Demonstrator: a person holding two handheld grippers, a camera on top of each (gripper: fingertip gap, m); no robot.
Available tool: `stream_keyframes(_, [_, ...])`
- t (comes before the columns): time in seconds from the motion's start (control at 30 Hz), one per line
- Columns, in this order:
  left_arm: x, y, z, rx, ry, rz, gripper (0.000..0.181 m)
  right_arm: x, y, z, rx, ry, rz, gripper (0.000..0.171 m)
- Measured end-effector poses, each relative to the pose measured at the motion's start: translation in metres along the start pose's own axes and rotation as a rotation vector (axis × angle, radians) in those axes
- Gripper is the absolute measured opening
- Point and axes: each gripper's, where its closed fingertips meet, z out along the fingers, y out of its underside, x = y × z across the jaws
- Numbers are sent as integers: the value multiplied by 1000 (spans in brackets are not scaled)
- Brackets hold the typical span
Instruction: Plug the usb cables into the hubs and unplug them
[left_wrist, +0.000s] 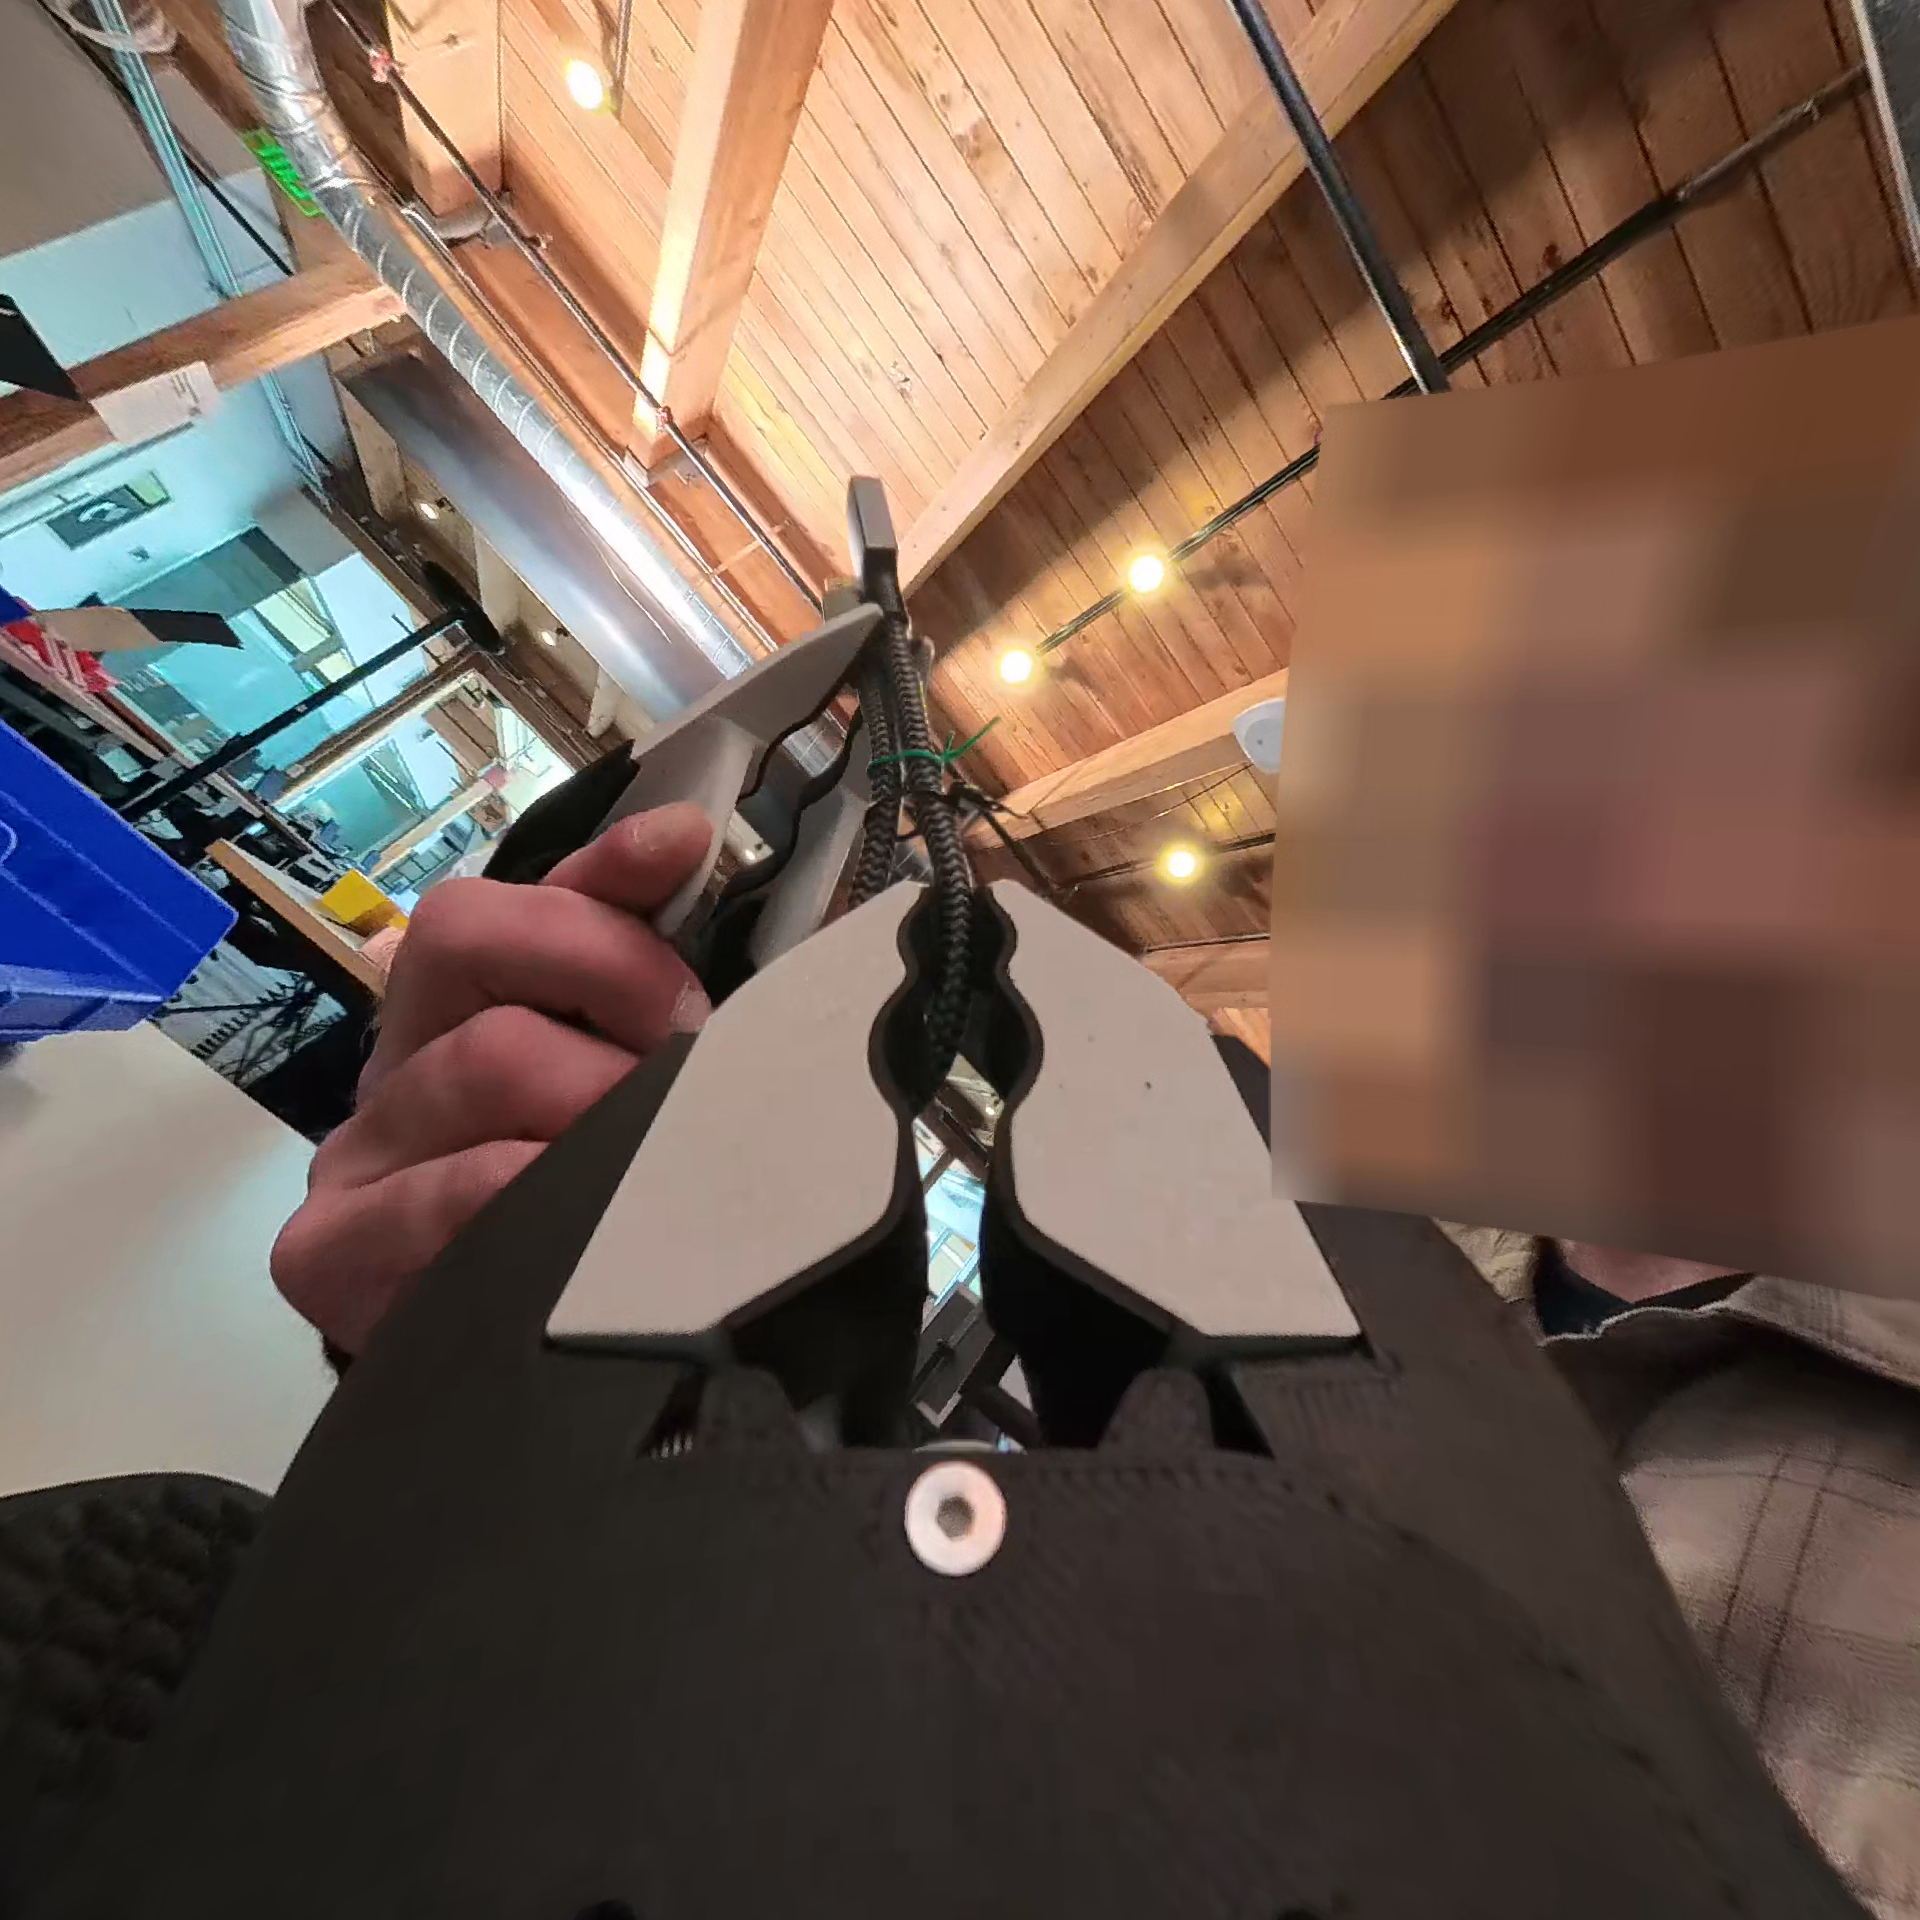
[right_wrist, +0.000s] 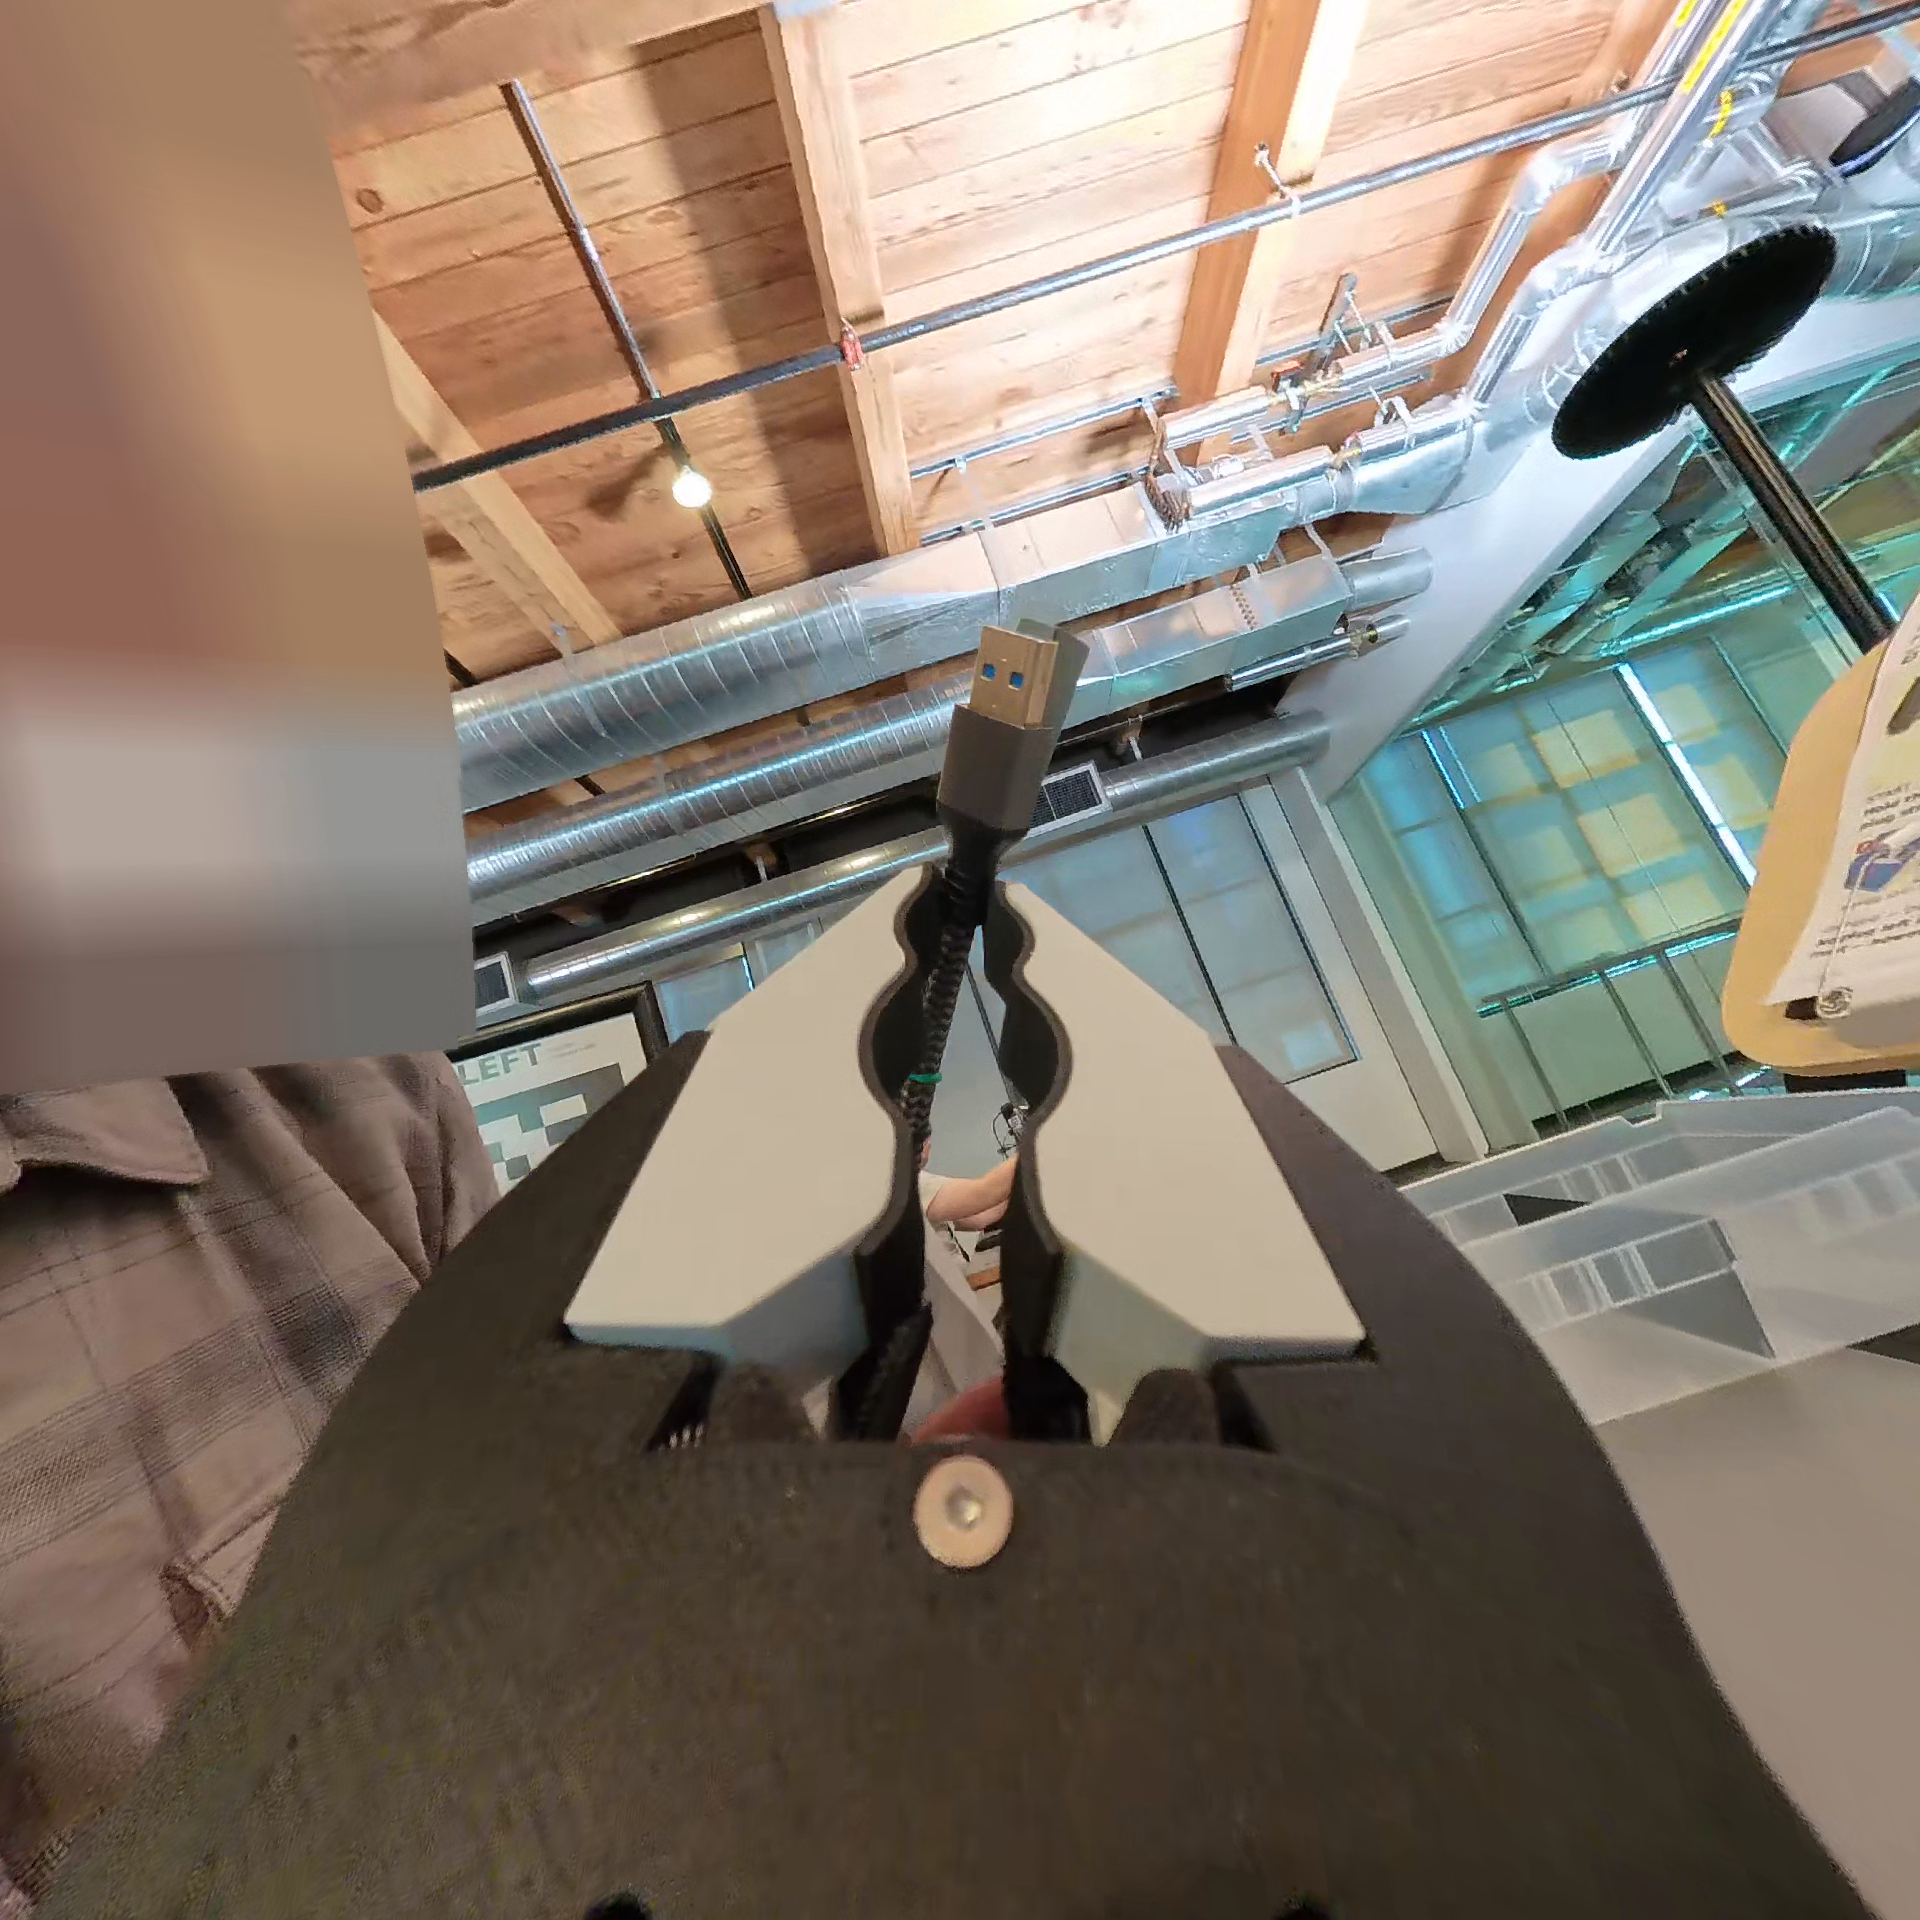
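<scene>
Your right tongs (right_wrist: 961, 914) point up toward the ceiling and are clenched on the usb cable (right_wrist: 940, 997), which runs through the wavy channel between the grey fingers (right_wrist: 769, 1164). The cable is black with a woven braid, and a thin green tie (right_wrist: 921, 1081) wraps it in the wider part of the channel. Just past the tips the cable ends in a dark grey plug (right_wrist: 997, 769) with a metal shell and a blue tongue, tilted a little to the right and plugged into nothing.

Your left tongs (left_wrist: 956, 904) also aim upward and are clenched on a braided black cable bundle (left_wrist: 940, 935). Just beyond their tips a green tie (left_wrist: 914, 764) and a black one bind the strands. Farther out and to the left of the tips, the other tongs show side-on with your hand (left_wrist: 499, 1039) wrapped around them, and the dark plug stands above those tongs.

Low and to the right of your right tongs, clear plastic bins (right_wrist: 1662, 1226) sit on the pale table (right_wrist: 1714, 1558); you cannot tell what is in them. Far to the left of your left tongs a blue bin (left_wrist: 83, 894) shows only its outer wall.
</scene>
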Motion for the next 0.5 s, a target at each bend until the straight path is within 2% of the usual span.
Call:
stream_keyframes(0.03, [0,1,-1,2,1,7,5,0,1,0,-1,8,2,3])
stream_keyframes(0.17, [-3,2,-3,5,-1,4,5,3,6,4,-45,44,-12,4])
stream_keyframes(0.27, [-11,-7,-9,5,-80,75,6,8,10,0,-53,52,25,5])
stream_keyframes(0.3, [-12,-11,-12,-8,-122,141,8,10,7,-2,-40,63,25,5])
stream_keyframes(0.37, [-16,-20,-19,-52,-252,308,26,15,5,-5,-72,115,-31,6])
stream_keyframes(0.5, [0,-49,-29,-143,-465,691,30,23,20,-7,-221,184,-145,6])
